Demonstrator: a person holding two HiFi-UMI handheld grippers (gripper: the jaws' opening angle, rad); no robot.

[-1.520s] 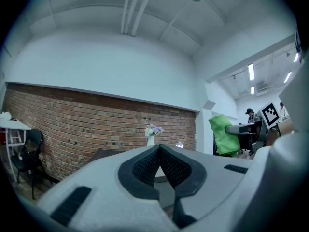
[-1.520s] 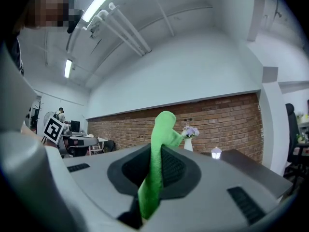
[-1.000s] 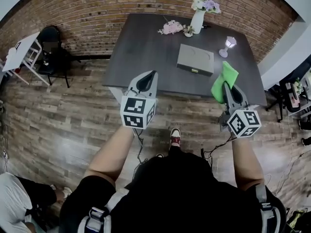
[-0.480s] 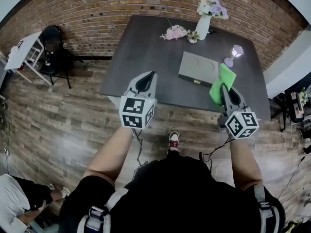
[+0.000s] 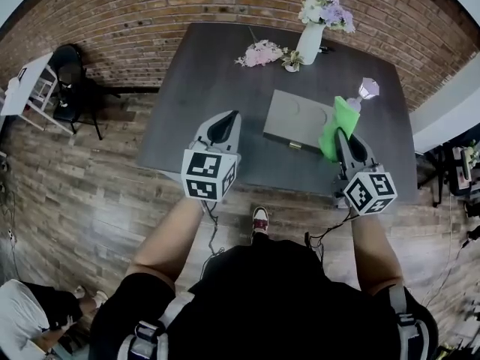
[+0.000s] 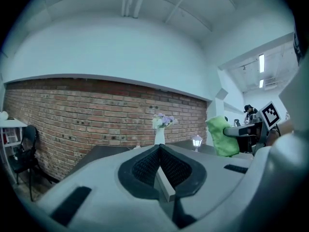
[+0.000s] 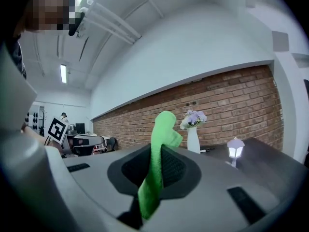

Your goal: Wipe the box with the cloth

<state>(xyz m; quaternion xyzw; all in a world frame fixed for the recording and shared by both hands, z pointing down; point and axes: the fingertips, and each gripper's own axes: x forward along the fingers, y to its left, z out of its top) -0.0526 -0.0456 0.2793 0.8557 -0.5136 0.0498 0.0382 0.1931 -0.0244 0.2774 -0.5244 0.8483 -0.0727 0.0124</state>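
— Right gripper [image 5: 341, 135] first: what have its jaws got?
— They are clamped on the green cloth [image 5: 337, 125]. In the right gripper view the cloth stands up between the pads and flops over at its top
— And the left gripper [image 5: 235, 116]?
— Jaws pressed together with nothing between them. It is held over the near side of the dark table [image 5: 196, 81], to the left of the box [image 5: 295, 120]
— Where does the box lie?
— It is flat and grey, lid down, on the table a little right of the middle, with a small clasp [image 5: 295, 145] on its near edge
— Is the cloth on it?
— In the head view the cloth overlaps the box's right end, but whether it touches I cannot tell
— Anything else on the table?
— A white vase of flowers [image 5: 309, 37] at the far edge, a pink bunch [image 5: 259, 52] lying beside it, and a small lamp [image 5: 367, 89] just past the cloth
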